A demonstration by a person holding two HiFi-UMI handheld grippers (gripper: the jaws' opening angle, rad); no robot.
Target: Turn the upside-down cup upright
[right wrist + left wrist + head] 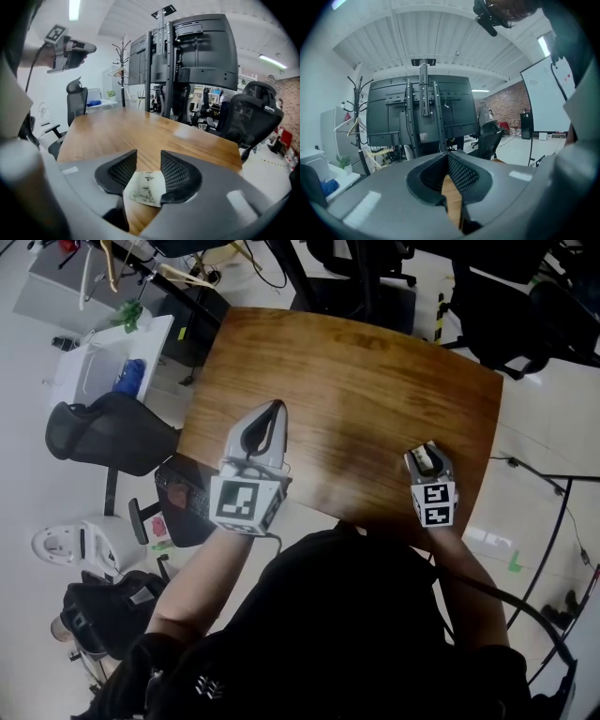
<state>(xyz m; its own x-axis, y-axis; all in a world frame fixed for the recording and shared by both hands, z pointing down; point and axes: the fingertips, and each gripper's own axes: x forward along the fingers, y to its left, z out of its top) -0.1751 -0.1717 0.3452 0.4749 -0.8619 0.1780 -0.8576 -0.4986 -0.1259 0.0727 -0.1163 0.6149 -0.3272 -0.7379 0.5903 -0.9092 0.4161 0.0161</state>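
No cup shows in any view. The wooden table [356,381] lies bare under both grippers. My left gripper [275,412] hovers over the table's near left part, and its grey jaws meet at the tips with nothing between them. In its own view the left gripper [446,157] shows only a thin wedge of wood between the mesh pads. My right gripper [427,452] is at the near right edge, its jaws standing apart. In its own view the right gripper [148,158] has a small white printed slip [145,188] low between the pads, and the pads do not press on it.
A black office chair [103,432] and a white cabinet [103,362] stand left of the table. A dark monitor stand [187,51] rises beyond the far edge, with mesh chairs [248,117] beside it. The left gripper [70,47] appears raised at the right gripper view's upper left.
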